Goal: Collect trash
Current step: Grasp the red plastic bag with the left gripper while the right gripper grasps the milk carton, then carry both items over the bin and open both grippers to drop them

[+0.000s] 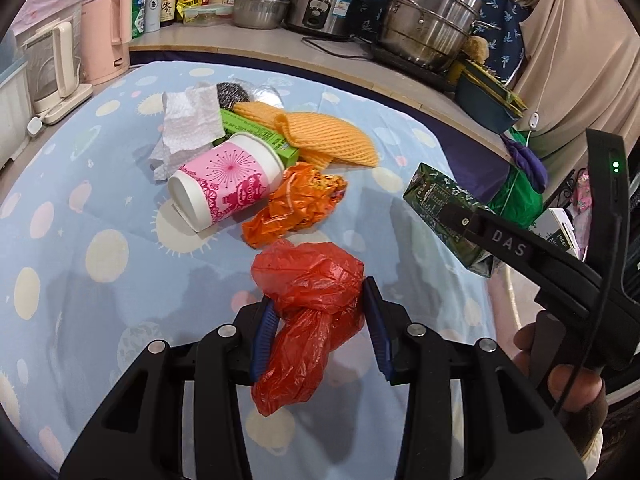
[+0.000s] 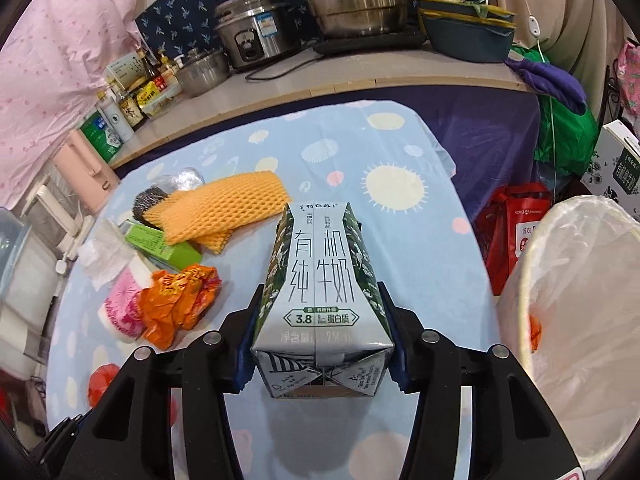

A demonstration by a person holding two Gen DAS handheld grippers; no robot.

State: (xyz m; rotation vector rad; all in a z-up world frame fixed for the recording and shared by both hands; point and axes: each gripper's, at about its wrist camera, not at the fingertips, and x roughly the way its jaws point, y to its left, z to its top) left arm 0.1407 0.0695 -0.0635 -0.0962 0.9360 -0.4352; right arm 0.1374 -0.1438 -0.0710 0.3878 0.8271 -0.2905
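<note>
My left gripper (image 1: 320,300) is shut on a crumpled red plastic bag (image 1: 308,280) and holds it just above the blue spotted tablecloth (image 1: 100,248). My right gripper (image 2: 320,292) is shut on a green and white milk carton (image 2: 322,280), pads pressing on its sides, lifted off the table. The carton (image 1: 436,200) also shows at the right of the left wrist view. Left on the cloth lie a pink paper cup (image 1: 224,188), an orange wrapper (image 1: 300,204), yellow foam netting (image 1: 320,132), a green box (image 1: 256,132) and a paper tissue (image 1: 188,128).
A bin with a white liner (image 2: 580,320) stands right of the table, with something orange inside. A red shopping bag (image 2: 508,232) sits on the floor behind it. The counter (image 2: 280,92) beyond carries pots, a rice cooker and bottles. Kettles (image 1: 60,68) stand at the left.
</note>
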